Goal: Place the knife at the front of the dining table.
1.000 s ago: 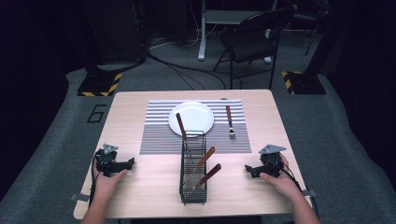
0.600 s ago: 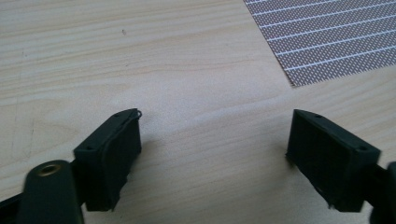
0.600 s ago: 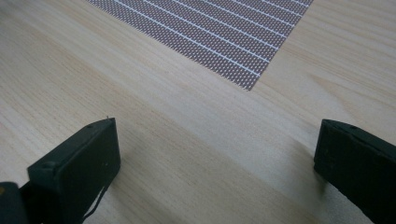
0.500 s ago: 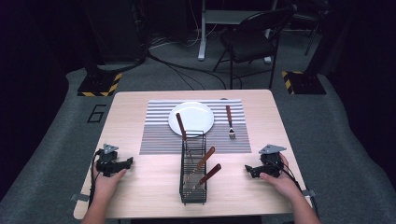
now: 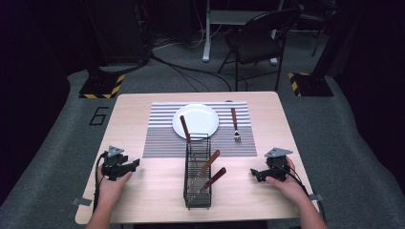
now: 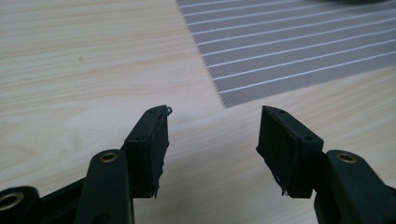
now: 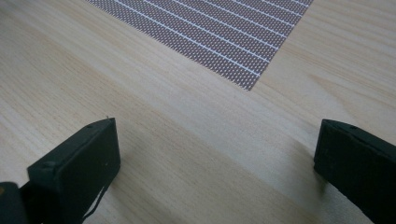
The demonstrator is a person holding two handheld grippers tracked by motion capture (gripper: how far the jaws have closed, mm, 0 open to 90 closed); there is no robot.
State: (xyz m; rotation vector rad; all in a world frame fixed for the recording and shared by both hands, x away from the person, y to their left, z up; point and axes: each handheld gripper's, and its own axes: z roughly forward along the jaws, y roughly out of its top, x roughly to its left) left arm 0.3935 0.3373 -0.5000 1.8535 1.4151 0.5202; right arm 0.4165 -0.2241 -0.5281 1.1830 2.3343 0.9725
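- Dark studio floor is surrounding a pale wooden table point(image 5: 143, 119), with a black folding chair point(image 5: 258, 40) standing behind it.
- Over on the left, the left gripper point(image 5: 134, 163) is hovering near the table's left edge, a hand wrapped round its body, jaws pointing toward the middle.
- Its jaws have just been closing and are now standing about half apart; in the left gripper view point(image 6: 212, 135) nothing is sitting between them, just bare wood and a corner of the striped placemat point(image 6: 299, 51) beyond.
- Moving toward the centre, the placemat point(image 5: 165, 138) is lying across the table's far half with a white plate point(image 5: 200, 117) resting on it.
- Just in front of the plate, a black wire caddy point(image 5: 197, 191) is standing upright, and three wooden-handled utensils point(image 5: 210, 162) are leaning out of it, one rising over the plate's rim.
- Right of the plate, a wooden-handled fork point(image 5: 235, 125) is lying on the placemat, tines toward the person.
- On the right, the right gripper point(image 5: 253, 174) is sitting near the table's right edge in the other hand, aimed toward the caddy but well apart from it.
- Its jaws are standing wide in the right gripper view point(image 7: 215, 158), gripping nothing, only wood grain between them.
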